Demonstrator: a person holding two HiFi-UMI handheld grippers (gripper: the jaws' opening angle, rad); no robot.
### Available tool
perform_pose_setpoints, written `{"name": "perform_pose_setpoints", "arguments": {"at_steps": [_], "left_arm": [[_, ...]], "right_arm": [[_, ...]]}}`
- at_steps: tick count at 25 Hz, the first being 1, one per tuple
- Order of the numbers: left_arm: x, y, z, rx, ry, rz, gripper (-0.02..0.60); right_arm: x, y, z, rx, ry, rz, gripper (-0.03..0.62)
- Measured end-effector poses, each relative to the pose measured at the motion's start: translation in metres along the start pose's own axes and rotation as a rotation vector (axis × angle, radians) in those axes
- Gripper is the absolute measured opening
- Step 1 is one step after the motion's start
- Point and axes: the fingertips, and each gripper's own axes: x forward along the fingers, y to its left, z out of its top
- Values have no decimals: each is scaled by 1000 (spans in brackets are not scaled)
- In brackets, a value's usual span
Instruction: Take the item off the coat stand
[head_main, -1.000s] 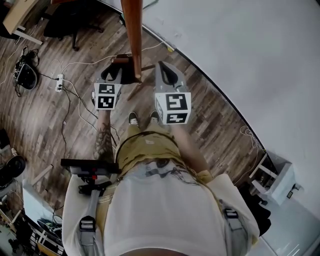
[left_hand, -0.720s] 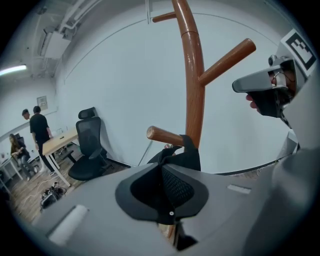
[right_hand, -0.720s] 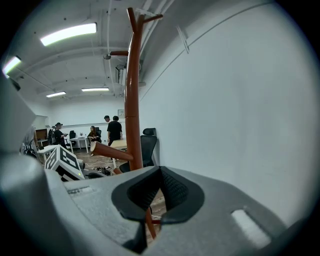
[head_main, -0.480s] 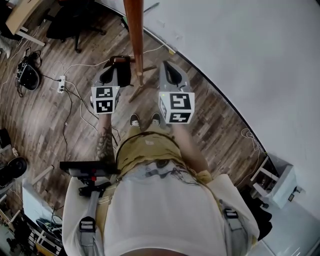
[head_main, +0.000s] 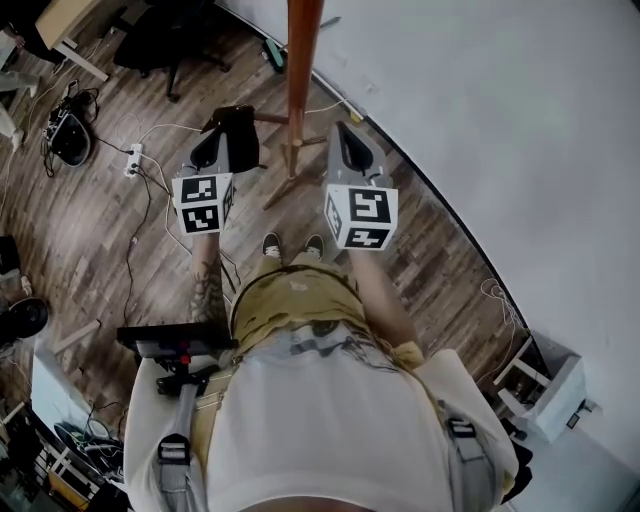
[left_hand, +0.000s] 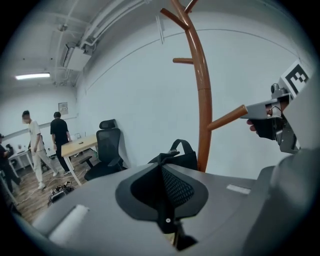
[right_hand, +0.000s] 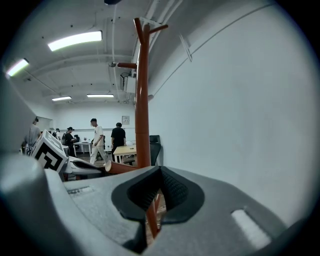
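The coat stand (head_main: 303, 60) is a brown wooden pole with pegs, standing by the white wall; it also shows in the left gripper view (left_hand: 202, 110) and the right gripper view (right_hand: 142, 100). A black bag (head_main: 233, 124) with a looped strap (left_hand: 181, 156) hangs at the tip of my left gripper (head_main: 222, 138), left of the pole. That gripper's jaws have just been closing and are shut on the bag's top (left_hand: 162, 162). My right gripper (head_main: 345, 135) is right of the pole, shut on nothing (right_hand: 160, 172), close to a lower peg (left_hand: 227, 118).
A black office chair (left_hand: 107, 150) and a wooden desk (left_hand: 80, 146) stand to the left, with people walking behind. Cables and a power strip (head_main: 132, 160) lie on the wood floor. A white cabinet (head_main: 545, 385) sits by the wall at lower right.
The left gripper has shut on the black bag and risen with it, away from the pole to the left. The right gripper has stayed about where it was.
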Motion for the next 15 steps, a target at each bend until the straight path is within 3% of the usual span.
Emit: {"name": "perform_pose_setpoints", "arguments": {"at_steps": [9,15], "left_arm": [[-41,20,40,-38,-85,83,12],[-65,38,81,-59,-197,141,12]], "right_arm": [[-11,0,36,2,-92,7,0],[-14,0,62,-2,-159,9,0]]}}
